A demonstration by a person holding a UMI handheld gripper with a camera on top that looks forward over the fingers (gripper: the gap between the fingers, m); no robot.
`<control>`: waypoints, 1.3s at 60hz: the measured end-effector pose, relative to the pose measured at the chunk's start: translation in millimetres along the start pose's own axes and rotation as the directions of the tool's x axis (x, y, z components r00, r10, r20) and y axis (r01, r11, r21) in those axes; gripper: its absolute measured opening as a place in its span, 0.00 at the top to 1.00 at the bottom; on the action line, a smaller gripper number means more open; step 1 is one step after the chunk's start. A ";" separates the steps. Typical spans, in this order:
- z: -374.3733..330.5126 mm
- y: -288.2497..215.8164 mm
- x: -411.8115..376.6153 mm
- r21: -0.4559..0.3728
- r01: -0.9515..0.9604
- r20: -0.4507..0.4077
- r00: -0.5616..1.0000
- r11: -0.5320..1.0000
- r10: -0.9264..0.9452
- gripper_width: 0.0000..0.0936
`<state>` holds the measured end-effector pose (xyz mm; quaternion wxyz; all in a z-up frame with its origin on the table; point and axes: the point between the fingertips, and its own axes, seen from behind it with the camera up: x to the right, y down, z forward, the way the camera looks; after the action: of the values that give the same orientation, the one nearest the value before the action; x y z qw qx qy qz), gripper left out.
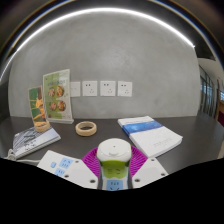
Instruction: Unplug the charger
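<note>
A white, rounded charger point(111, 152) with a greenish lower part sits between my gripper's point(111, 162) two fingers. The magenta pads point(92, 160) press on it from both sides, so the gripper is shut on it. The charger is held above the dark table point(100, 138), well away from the row of white wall sockets point(105, 88) on the grey wall beyond. No cable is visible on the charger.
A roll of tape point(87, 128) lies just beyond the fingers. A white and blue booklet point(148, 134) lies to the right. An upright picture card point(50, 98) stands at the left, with papers point(25, 145) lying in front of it.
</note>
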<state>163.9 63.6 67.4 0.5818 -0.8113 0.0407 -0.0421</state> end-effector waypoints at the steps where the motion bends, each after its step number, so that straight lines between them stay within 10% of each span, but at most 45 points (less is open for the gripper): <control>1: -1.2 -2.5 0.4 -0.001 0.001 -0.005 1.000 1.000 -0.001 0.65; 17: -115.4 -218.0 42.7 0.380 0.092 -0.129 0.991 0.920 -0.045 0.65; 28: -70.7 -171.7 103.2 0.228 0.121 -0.197 0.977 0.966 -0.076 0.65; 54: 95.5 -8.6 165.5 -0.227 0.061 0.039 0.998 0.972 -0.054 0.57; 78: 127.0 -16.7 162.1 -0.207 0.029 0.123 0.992 0.978 -0.003 0.27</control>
<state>339.8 169.8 46.0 0.4948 -0.8690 0.0028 0.0074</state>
